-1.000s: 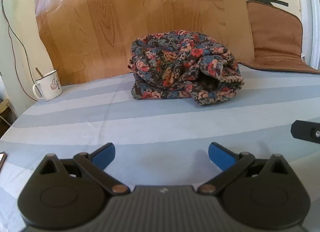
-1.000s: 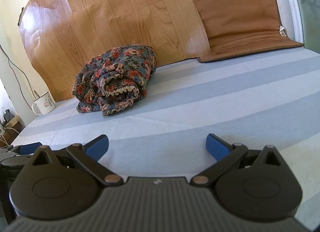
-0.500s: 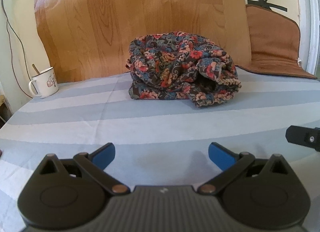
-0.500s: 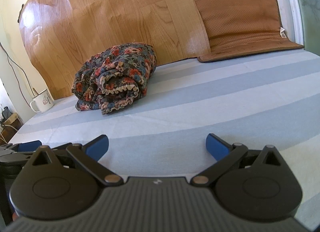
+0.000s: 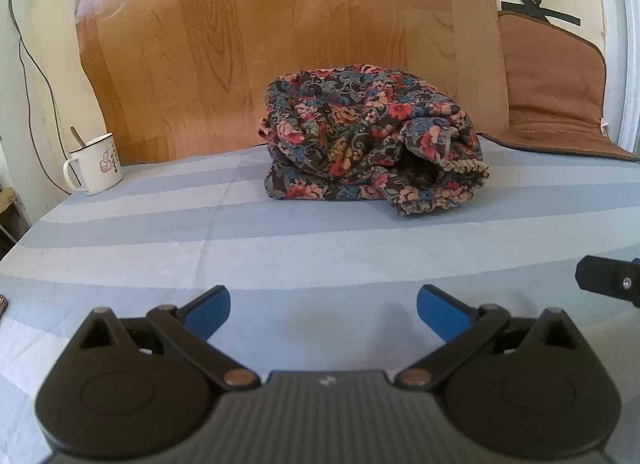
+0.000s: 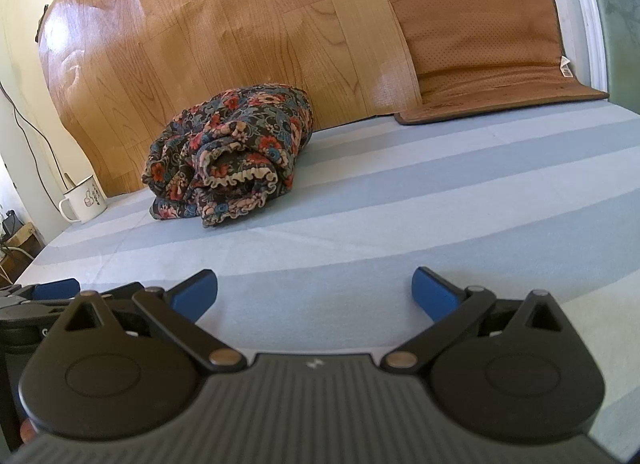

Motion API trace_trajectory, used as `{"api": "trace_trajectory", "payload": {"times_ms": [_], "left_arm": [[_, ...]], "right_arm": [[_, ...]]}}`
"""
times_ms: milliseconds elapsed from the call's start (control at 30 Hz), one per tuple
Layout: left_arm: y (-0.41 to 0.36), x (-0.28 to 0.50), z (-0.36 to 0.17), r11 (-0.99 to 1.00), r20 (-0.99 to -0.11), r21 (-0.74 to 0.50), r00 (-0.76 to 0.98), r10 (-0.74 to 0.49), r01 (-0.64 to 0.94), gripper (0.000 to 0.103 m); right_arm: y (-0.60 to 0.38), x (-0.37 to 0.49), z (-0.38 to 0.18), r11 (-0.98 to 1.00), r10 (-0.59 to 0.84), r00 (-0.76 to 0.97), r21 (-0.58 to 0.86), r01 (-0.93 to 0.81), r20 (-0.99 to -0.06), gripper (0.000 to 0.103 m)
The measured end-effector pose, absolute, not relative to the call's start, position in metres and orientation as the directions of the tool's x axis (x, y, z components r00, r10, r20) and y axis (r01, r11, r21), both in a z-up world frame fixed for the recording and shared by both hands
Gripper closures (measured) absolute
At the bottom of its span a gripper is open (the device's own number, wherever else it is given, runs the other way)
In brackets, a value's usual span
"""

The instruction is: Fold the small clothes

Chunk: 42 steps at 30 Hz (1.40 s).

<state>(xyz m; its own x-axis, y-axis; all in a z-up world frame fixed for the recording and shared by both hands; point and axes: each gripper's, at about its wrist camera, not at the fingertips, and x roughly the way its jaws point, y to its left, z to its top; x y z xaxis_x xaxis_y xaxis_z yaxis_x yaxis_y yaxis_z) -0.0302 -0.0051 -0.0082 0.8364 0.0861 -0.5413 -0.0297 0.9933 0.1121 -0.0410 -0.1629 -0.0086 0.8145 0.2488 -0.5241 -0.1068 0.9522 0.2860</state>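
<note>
While the floral garment (image 5: 372, 140) lies bundled on the striped worktop (image 5: 280, 248) to the right of the white mug (image 5: 94, 164), both the left gripper (image 5: 323, 310) and right gripper (image 6: 314, 292) hover well short of it, jaws released and empty, so folding appears not yet begun.

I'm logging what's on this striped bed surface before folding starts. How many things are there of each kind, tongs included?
Floral garment, bunched: 1
White mug with a utensil in it: 1
Brown mat at the wall: 1
Tongs, both open and empty: 2, left tongs and right tongs
Total: 5
</note>
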Motion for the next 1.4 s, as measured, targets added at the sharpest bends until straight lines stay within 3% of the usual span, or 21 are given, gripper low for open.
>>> {"api": "trace_trajectory", "payload": {"times_ms": [1167,1400], "left_arm": [[0.009,-0.026,-0.009,0.998,-0.58,0.041,0.812,0.066,-0.052,0.0],[0.005,-0.027,-0.009,0.995,-0.571,0.072,0.815,0.098,-0.069,0.0]], "right_arm": [[-0.162,-0.04,-0.008,0.95,0.265,0.809,0.284,-0.128,-0.524,0.0],[-0.157,-0.039,-0.008,0.961,0.246,0.805,0.247,-0.128,-0.54,0.0]]}}
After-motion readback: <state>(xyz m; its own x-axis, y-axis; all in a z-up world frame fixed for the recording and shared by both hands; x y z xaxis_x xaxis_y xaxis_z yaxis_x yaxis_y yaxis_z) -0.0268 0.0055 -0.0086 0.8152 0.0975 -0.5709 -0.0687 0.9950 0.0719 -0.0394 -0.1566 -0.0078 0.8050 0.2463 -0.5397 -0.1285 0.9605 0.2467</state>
